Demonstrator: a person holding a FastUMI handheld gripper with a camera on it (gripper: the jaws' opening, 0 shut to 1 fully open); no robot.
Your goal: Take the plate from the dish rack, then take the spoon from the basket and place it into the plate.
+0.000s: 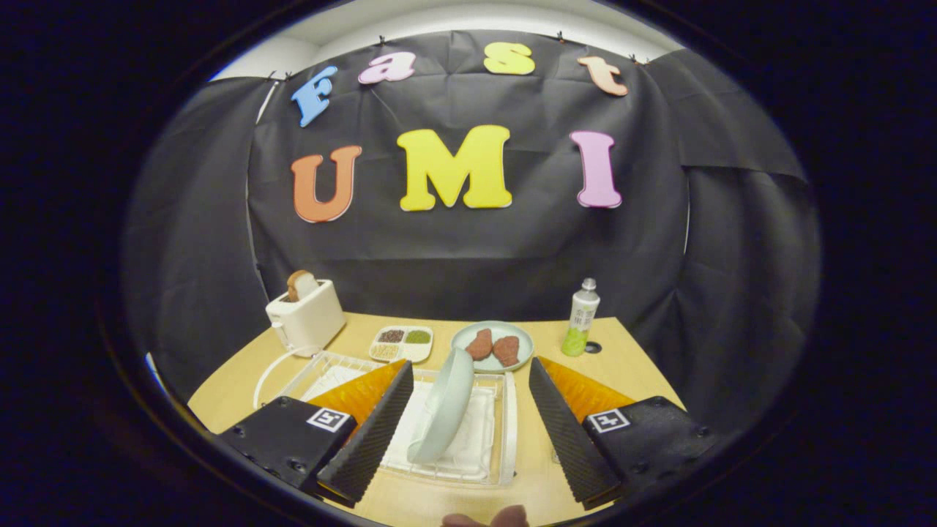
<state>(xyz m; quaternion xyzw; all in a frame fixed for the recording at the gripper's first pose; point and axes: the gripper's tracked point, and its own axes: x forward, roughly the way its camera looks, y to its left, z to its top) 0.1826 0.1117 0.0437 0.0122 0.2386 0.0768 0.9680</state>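
1. Gripper view looks forward along the two-finger gripper (468, 417), whose black ribbed fingers (370, 435) stand wide apart with nothing pressed between them; this spread looks chosen to straddle an edge-on dish.
2. Between the fingers, the pale green round ceramic plate (444, 416) stands on its edge, leaning in the white wire dish rack (505, 439). It touches neither finger. Standing upright gives the fingers a thin rim to close on, which I judge is why it is racked this way.
3. The rack sits over a white tray or mat, probably to catch drips, and lies just ahead of and partly under the fingers.
4. The spoon and its basket I cannot make out, so the second half of the task is yet to be located.
5. Beyond the rack stand a second pale green plate carrying two reddish-brown meat pieces (492, 345), a white divided tray of dark and green condiments (402, 342), a white toaster with a bread slice upright in its slot (305, 315), and a green-and-white capped bottle (581, 317).
6. Everything rests on a light wooden table (622, 366) with a small dark hole near the bottle.
7. Black cloth walls the booth behind and at both sides, with a pale ceiling above.
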